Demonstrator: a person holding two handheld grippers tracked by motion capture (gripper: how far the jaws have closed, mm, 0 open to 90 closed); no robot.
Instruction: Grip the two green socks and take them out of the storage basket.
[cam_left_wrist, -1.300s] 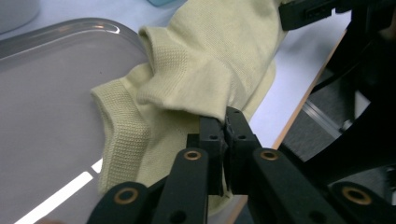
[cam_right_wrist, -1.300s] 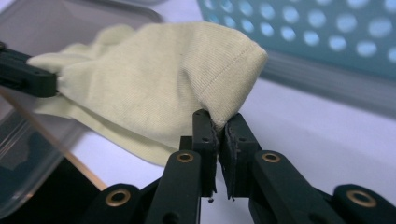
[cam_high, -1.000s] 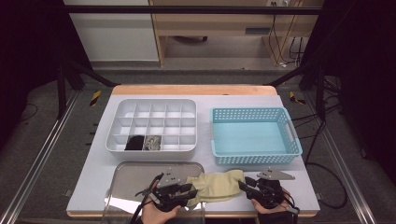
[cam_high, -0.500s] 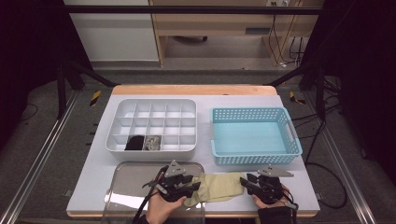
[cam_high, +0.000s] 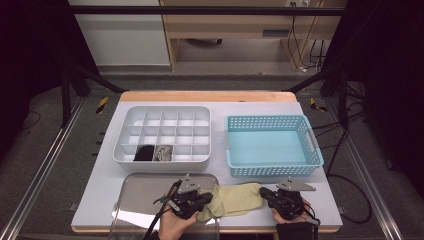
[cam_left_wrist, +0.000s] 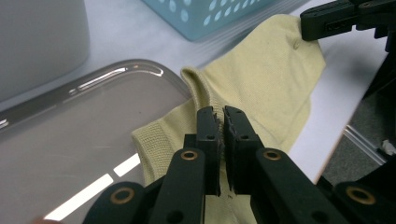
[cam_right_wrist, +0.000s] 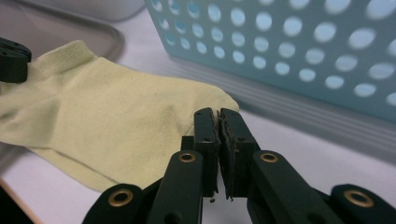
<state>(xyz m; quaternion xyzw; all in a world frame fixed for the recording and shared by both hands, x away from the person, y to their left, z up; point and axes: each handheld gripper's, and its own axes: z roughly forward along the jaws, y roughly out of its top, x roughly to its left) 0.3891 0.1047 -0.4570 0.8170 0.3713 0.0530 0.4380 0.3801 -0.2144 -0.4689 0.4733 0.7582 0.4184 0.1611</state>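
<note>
A pale yellow sock (cam_high: 232, 200) lies flat along the table's front edge, its cuff end resting on a clear tray (cam_high: 145, 192). My left gripper (cam_high: 202, 200) has just been closing. In the left gripper view its jaws (cam_left_wrist: 221, 116) stand pinched on the ribbed cuff of the sock (cam_left_wrist: 266, 70). My right gripper (cam_high: 265, 193) has also just been closing. In the right gripper view its jaws (cam_right_wrist: 218, 114) are shut on the toe end of the sock (cam_right_wrist: 116, 121). Both grippers lie low over the table, pointing at each other.
A white compartment box (cam_high: 165, 112) stands at the back left, with a dark item (cam_high: 145, 153) and a grey patterned item (cam_high: 163, 153) in two front cells. A light blue perforated basket (cam_high: 272, 170) sits to its right, just behind the sock.
Both grippers' jaws have closed onto the sock's two ends. The hands and the sock have hardly shifted.
</note>
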